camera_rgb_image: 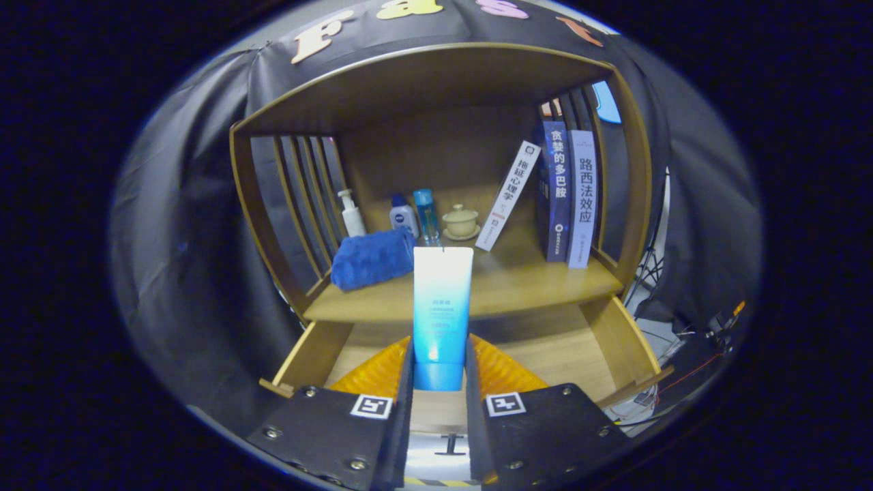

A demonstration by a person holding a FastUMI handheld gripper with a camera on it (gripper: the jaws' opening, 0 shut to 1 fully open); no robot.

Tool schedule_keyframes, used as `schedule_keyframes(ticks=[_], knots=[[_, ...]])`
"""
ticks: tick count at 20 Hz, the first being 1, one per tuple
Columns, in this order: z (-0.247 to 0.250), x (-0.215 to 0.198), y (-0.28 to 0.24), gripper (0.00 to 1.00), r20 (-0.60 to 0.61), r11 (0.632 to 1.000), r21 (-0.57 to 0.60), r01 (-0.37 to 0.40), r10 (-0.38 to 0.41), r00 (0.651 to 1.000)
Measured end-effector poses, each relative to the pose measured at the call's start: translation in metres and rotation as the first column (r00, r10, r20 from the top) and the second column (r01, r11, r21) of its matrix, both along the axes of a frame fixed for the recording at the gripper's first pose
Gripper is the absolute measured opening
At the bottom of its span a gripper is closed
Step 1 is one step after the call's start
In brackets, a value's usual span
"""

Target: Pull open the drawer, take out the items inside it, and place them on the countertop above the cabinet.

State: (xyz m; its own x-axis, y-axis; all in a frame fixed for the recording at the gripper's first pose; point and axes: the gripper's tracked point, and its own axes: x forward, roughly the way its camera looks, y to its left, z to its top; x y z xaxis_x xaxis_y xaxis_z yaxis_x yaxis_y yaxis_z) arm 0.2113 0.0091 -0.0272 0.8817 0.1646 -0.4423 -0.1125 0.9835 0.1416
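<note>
1. The claw (440, 372) pinches a blue-and-white tube (442, 314) — both orange fingers (382, 372) press its lower sides, cap end down.
2. The tube stands upright above the pulled-open drawer (617, 341).
3. Beyond it lies the desk (532, 283) above the cabinet — a blue towel (372, 259), small bottles (404, 217), a lidded cup (461, 221) and books (569, 198) rest there.

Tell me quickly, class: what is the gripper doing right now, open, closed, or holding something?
Gripper: closed on the blue tube, held upright between both fingers, above the open drawer.
</note>
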Motion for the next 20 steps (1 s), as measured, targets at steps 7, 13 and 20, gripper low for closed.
schedule_keyframes(ticks=[7, 13, 20], knots=[[-0.029, 0.083, -0.010, 0.36, -0.034, 0.995, 0.016, 0.102, -0.101, 0.994], [-0.073, 0.123, -0.011, 0.36, -0.077, 0.990, 0.002, 0.142, -0.142, 0.987], [-0.089, 0.164, 0.005, 0.36, -0.051, 0.989, -0.006, 0.147, -0.147, 0.988]])
